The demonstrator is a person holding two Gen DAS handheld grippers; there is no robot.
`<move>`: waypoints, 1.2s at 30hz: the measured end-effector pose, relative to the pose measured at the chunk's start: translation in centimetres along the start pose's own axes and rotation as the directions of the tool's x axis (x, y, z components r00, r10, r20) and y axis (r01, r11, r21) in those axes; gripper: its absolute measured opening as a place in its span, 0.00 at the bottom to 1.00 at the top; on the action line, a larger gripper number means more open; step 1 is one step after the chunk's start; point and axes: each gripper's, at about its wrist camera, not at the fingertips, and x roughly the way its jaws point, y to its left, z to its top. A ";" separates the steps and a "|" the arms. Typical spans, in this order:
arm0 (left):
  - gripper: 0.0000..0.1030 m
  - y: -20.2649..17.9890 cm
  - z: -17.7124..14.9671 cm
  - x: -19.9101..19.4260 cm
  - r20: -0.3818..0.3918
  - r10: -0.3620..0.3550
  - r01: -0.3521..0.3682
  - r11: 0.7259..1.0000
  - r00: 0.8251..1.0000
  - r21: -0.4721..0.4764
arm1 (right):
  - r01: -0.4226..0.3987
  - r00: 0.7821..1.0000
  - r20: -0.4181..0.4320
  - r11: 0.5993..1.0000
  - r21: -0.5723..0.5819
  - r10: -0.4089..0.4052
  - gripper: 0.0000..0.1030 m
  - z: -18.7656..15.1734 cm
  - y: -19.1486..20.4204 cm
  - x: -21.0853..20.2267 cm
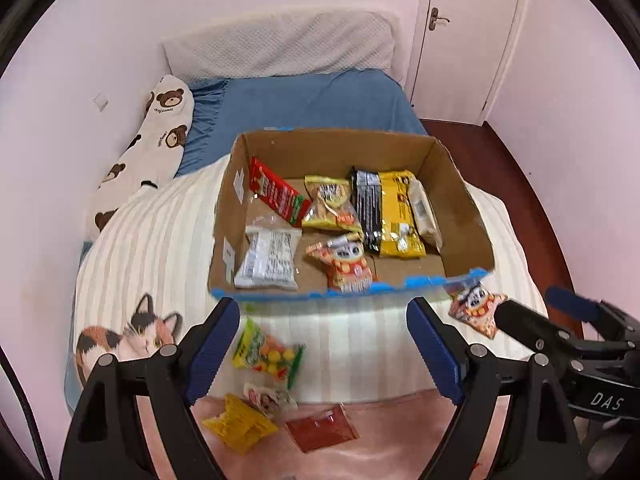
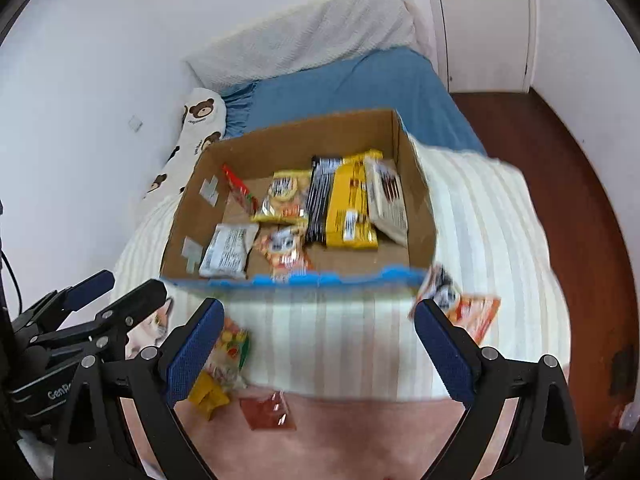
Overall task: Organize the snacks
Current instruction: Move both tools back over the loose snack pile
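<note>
both grippers, left gripper [image 1: 324, 344] and right gripper [image 2: 318, 344], hang wide open with nothing held above the bed, loose snack packets [image 1: 268, 354] just before the cardboard box [image 1: 460, 184], an orange packet [image 2: 472, 316] beside its right corner.

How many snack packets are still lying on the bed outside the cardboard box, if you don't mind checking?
5: green-yellow candy bag, white packet, yellow packet, red sachet near the left gripper; orange cat packet by the box's right corner. Others may be hidden.

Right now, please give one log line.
left gripper: open | right gripper: open | box: partly filled | loose: cat packet
</note>
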 end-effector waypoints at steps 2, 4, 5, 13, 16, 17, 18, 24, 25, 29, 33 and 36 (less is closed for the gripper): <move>0.83 -0.6 -2.0 0.1 -0.021 -0.002 0.002 1.000 1.000 -0.001 | -0.037 0.998 -0.052 0.998 0.042 0.039 0.95 -1.8 -1.5 0.1; 0.83 -1.0 -4.3 0.5 -0.049 0.007 -0.007 1.000 0.999 0.001 | -0.059 0.993 -0.100 0.994 0.089 0.068 0.95 -4.0 -3.6 0.6; 0.83 -1.3 -5.2 0.7 -0.063 0.012 -0.012 1.000 0.998 0.001 | -0.053 0.991 -0.119 0.993 0.102 0.065 0.95 -5.0 -4.5 0.9; 0.83 -1.2 -14.5 7.2 -0.277 0.077 -0.106 0.990 0.958 -0.092 | 0.026 0.980 -0.200 0.983 0.179 0.011 0.95 -8.1 -14.0 5.5; 0.83 -0.9 -16.4 9.0 -0.321 0.105 -0.158 0.977 0.941 -0.143 | 0.021 0.982 -0.188 0.991 0.132 0.004 0.95 -5.5 -16.2 8.3; 0.83 -0.8 -16.9 9.4 -0.326 0.116 -0.173 0.973 0.938 -0.151 | 0.015 0.981 -0.196 0.995 0.103 0.005 0.95 -4.7 -16.5 9.3; 0.83 -0.6 -17.5 10.0 -0.338 0.133 -0.197 0.967 0.932 -0.162 | 0.019 0.979 -0.202 0.998 0.066 -0.006 0.95 -3.7 -16.6 10.6; 0.83 -0.5 -19.4 12.3 -0.400 0.187 -0.262 0.954 0.897 -0.143 | 0.063 0.960 -0.263 0.987 -0.145 -0.099 0.95 -1.2 -15.8 17.2; 0.83 -0.4 -19.6 12.4 -0.405 0.193 -0.269 0.953 0.894 -0.142 | 0.065 0.954 -0.278 0.985 -0.157 -0.108 0.95 -1.4 -15.7 18.1; 0.83 0.6 -20.1 12.1 -0.408 0.196 -0.279 0.948 0.892 -0.154 | -0.036 0.934 -0.357 0.994 -0.105 -0.004 0.95 -3.4 -14.5 18.7; 0.83 2.6 -20.6 11.3 -0.417 0.210 -0.292 0.946 0.884 -0.142 | -0.140 0.893 -0.440 0.987 -0.075 0.093 0.95 -6.3 -12.2 17.7; 0.83 4.5 -20.0 10.8 -0.405 0.237 -0.301 0.948 0.883 -0.103 | -0.074 0.920 -0.388 0.996 -0.042 0.052 0.95 -6.9 -12.2 16.4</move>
